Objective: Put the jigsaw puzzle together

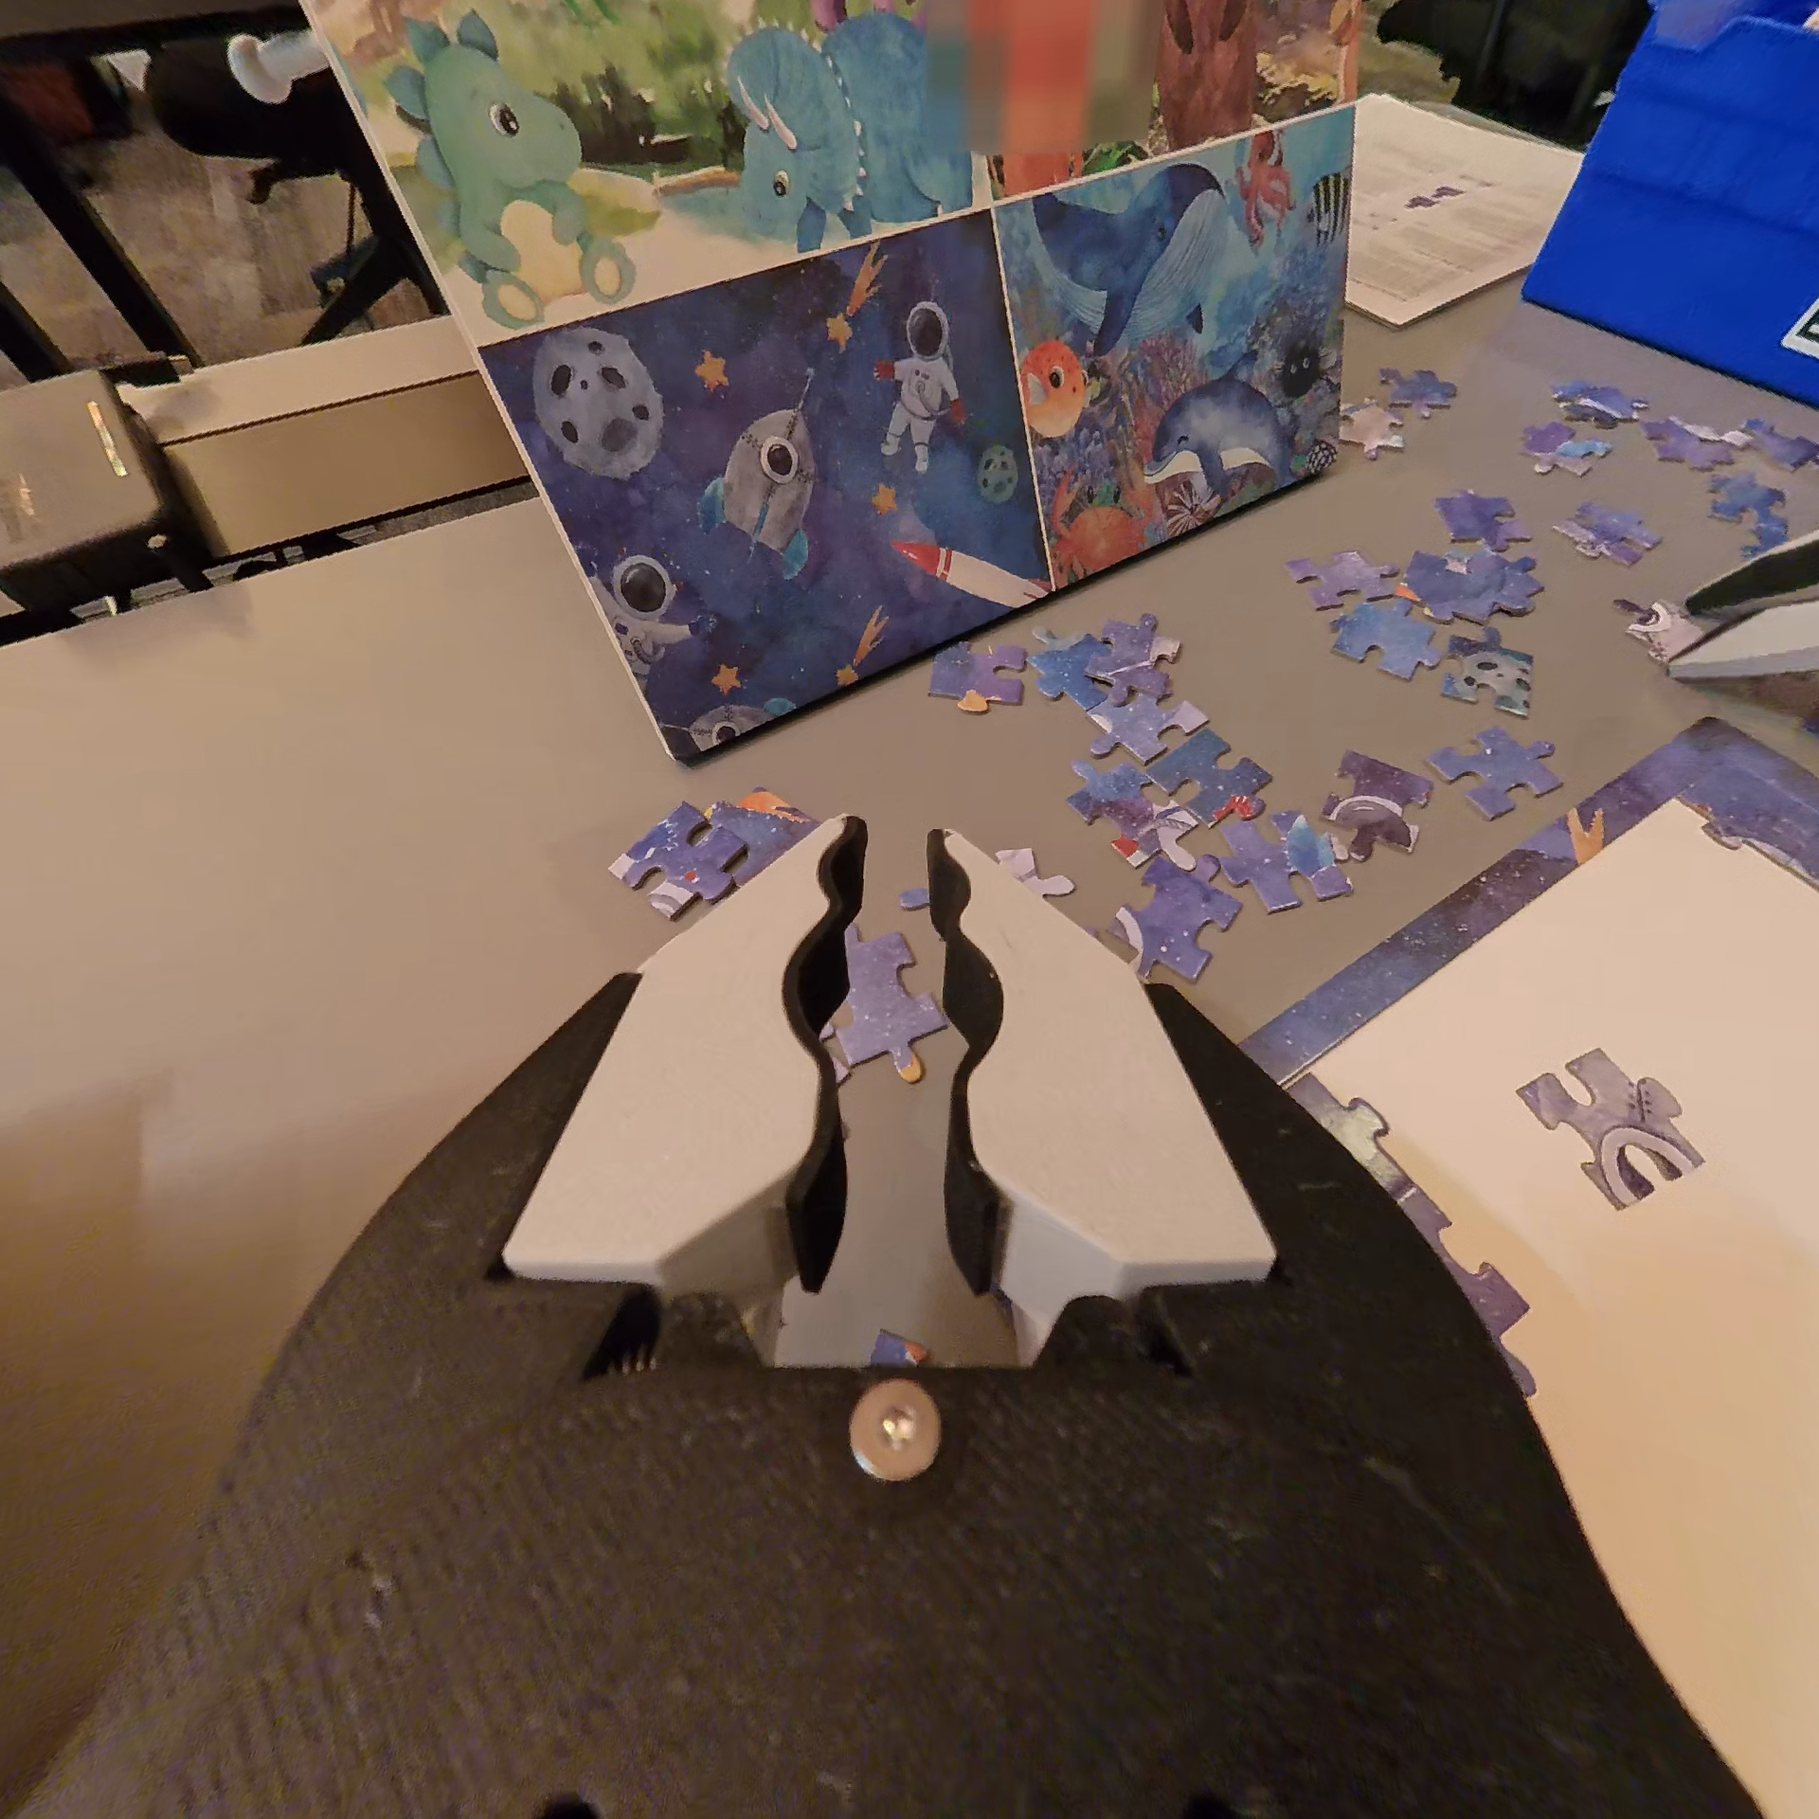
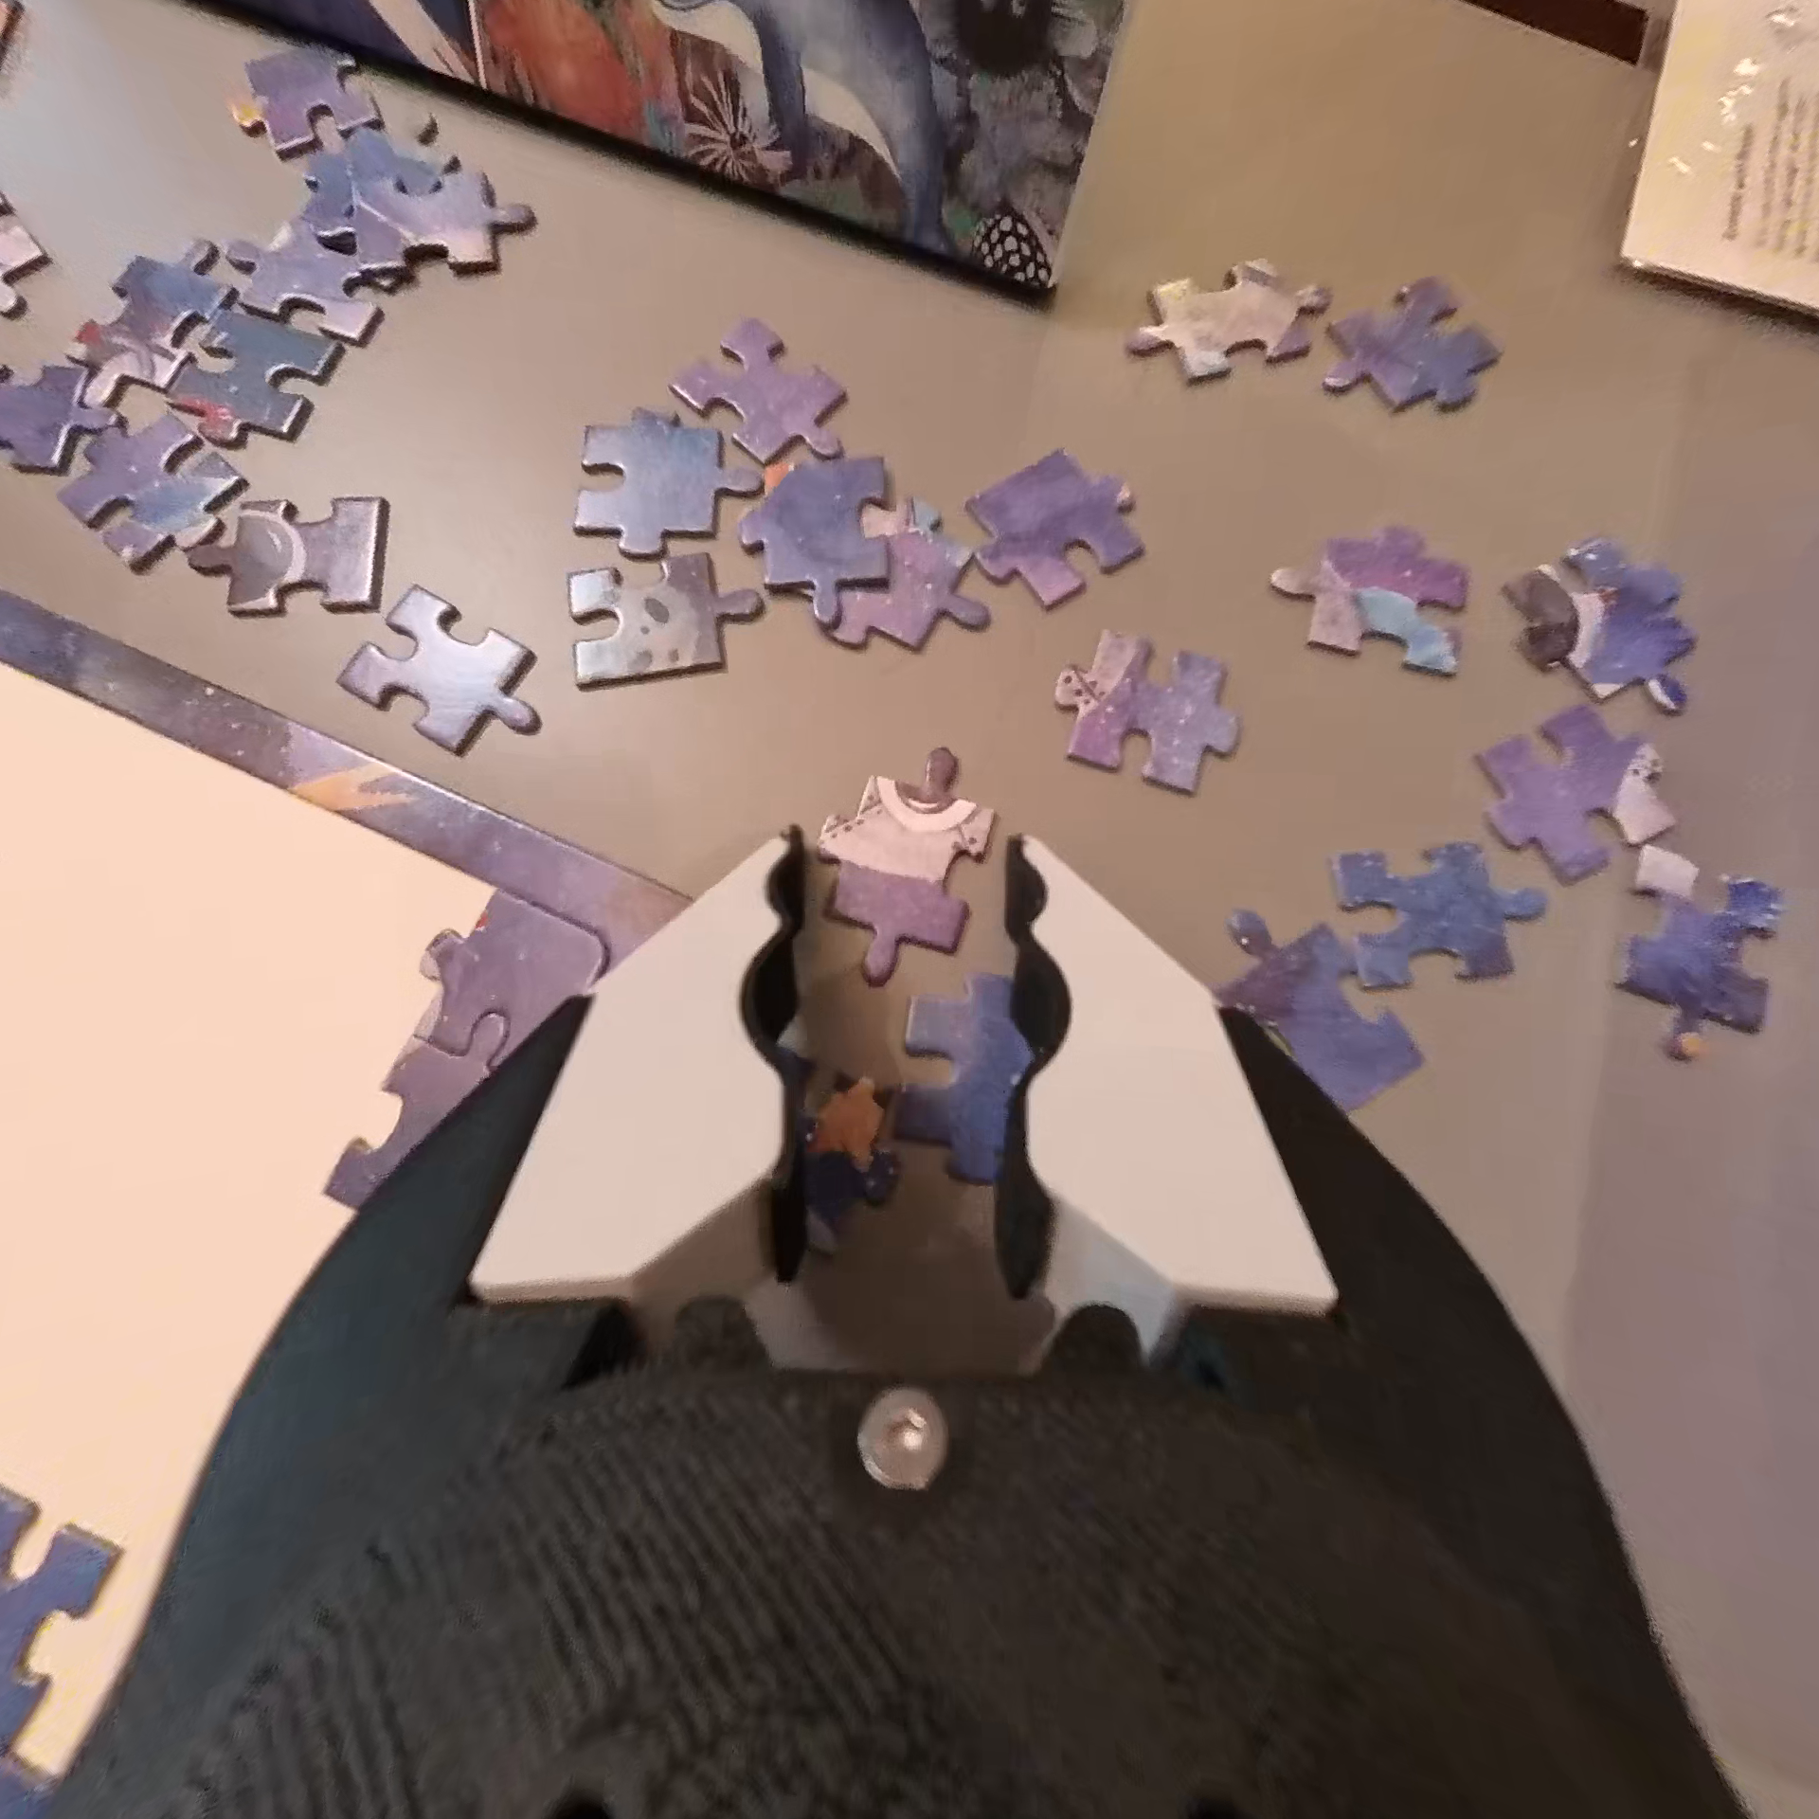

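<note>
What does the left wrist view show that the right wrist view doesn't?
Only the left wrist view: the dinosaur and space panels of the upright illustrated puzzle box, a blue plastic bin, and the open left gripper above a purple puzzle piece.

Only the right wrist view: the open right gripper straddling a white-and-purple puzzle piece, pads apart from it.

Both: the grey table, scattered purple pieces, white puzzle board with its purple border.

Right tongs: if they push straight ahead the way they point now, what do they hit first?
Most likely the white-and-purple puzzle piece lying flat on the table, between the fingertips of the open right tongs. The pads appear clear of it, and the tongs' height above it is unclear.
</note>
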The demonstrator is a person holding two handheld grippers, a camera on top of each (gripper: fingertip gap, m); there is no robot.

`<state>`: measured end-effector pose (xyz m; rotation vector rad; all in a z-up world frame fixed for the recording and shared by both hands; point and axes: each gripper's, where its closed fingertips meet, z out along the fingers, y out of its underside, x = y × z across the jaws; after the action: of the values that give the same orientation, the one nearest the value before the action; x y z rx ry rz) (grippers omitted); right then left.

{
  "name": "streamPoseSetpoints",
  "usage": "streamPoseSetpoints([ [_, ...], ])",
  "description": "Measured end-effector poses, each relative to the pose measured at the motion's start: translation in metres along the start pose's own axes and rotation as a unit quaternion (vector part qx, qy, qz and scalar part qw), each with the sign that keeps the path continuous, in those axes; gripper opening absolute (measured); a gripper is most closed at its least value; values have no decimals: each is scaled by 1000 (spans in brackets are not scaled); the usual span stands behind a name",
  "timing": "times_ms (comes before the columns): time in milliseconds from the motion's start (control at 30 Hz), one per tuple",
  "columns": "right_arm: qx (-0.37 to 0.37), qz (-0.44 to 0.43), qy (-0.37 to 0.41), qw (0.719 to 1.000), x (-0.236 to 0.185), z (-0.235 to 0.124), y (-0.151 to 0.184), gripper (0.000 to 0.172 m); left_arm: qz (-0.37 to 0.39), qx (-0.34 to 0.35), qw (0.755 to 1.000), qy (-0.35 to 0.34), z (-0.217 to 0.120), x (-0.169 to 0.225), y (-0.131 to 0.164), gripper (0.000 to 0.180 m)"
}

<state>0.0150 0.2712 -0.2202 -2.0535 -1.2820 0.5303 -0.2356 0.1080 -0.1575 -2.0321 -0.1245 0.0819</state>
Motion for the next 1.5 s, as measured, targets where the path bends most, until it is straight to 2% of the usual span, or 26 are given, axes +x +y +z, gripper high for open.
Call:
streamPoseSetpoints([
  [33, -2, 1, -1, 1000, -1, 0, 0, 31, 2, -1, 1000, 0, 0, 1, 0, 11],
  [233, -3, -11, 8, 1000, -1, -2, 0, 29, -2, 4, 1000, 1, -1, 0, -1, 11],
  [267, 1, -18, 10, 1000, -2, -4, -1, 20, -3, 4, 1000, 2, -1, 0, -1, 11],
  [300, 8, -23, 11, 1000, -3, -7, -3, 2, -3, 4, 1000, 2, -1, 0, -1, 11],
  [400, 21, -24, 12, 999, -8, -15, -9, 7, -2, 4, 1000, 2, -2, 0, -2, 11],
  [533, 10, -30, 59, 998, 12, -19, -5, 13, -2, 5, 1000, 3, -2, 1, -2, 11],
  [633, -10, -1, 37, 999, 15, -11, 7, 33, -4, 6, 1000, 4, -2, 1, -2, 11],
  [733, 0, 9, 12, 1000, 11, -7, 7, 36, -3, 5, 1000, 4, -2, 1, -2, 11],
  [800, -1, 5, 1, 1000, 8, -7, 6, 27, -3, 5, 1000, 4, -2, 1, -2, 11],
  [833, -4, 0, -3, 1000, 7, -7, 6, 16, -3, 6, 1000, 4, -2, 1, -2, 11],
  [1067, -3, -29, 11, 1000, 3, -7, 4, 12, -4, 6, 1000, 4, -2, 1, -2, 11],
  [1100, 5, -32, 8, 999, 0, -9, 1, 0, -4, 7, 1000, 4, -2, 1, -3, 11],
  [1267, 16, -48, 22, 998, 0, -16, -7, 0, -4, 7, 1000, 5, -2, 1, -3, 11],
  [1333, 32, -59, 28, 997, 5, -19, -14, 8, -5, 7, 1000, 5, -2, 1, -3, 11],
  [1433, 34, -78, 14, 996, 13, -15, -21, 44, -5, 8, 1000, 5, -3, 1, -3, 11],
  [1500, 10, -96, -9, 995, 18, -6, -16, 55, -4, 8, 1000, 6, -3, 1, -3, 11],
])
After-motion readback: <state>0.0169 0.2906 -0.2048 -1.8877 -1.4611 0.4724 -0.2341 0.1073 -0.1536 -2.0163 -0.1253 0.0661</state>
